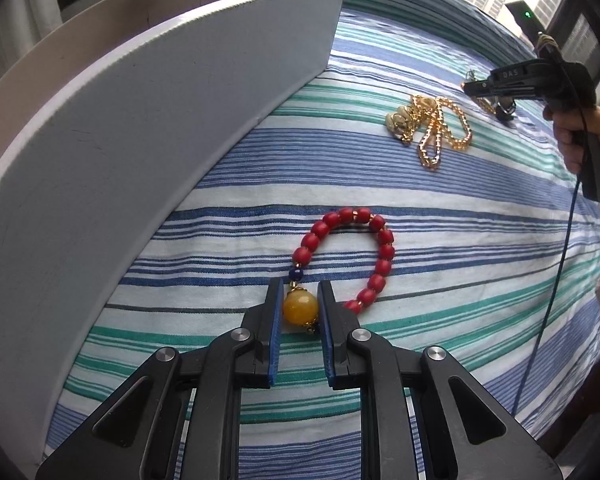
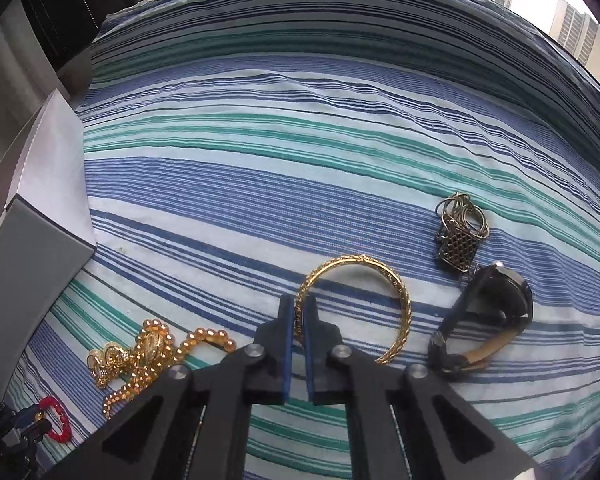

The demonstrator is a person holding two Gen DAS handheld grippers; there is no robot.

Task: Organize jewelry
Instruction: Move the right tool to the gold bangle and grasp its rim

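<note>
On the striped bedspread [image 1: 420,208], the left gripper [image 1: 300,300] is clamped on the red bracelet's [image 1: 348,256] amber bead [image 1: 300,307]. At its two o'clock, the right gripper [image 2: 299,312] pinches the gold bangle [image 2: 396,300].

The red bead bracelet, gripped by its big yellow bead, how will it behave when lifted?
The red bead bracelet probably hangs floppy from the yellow bead, being separate strung beads. The round, glossy bead might slip between the left hand-held gripper pads.
</note>
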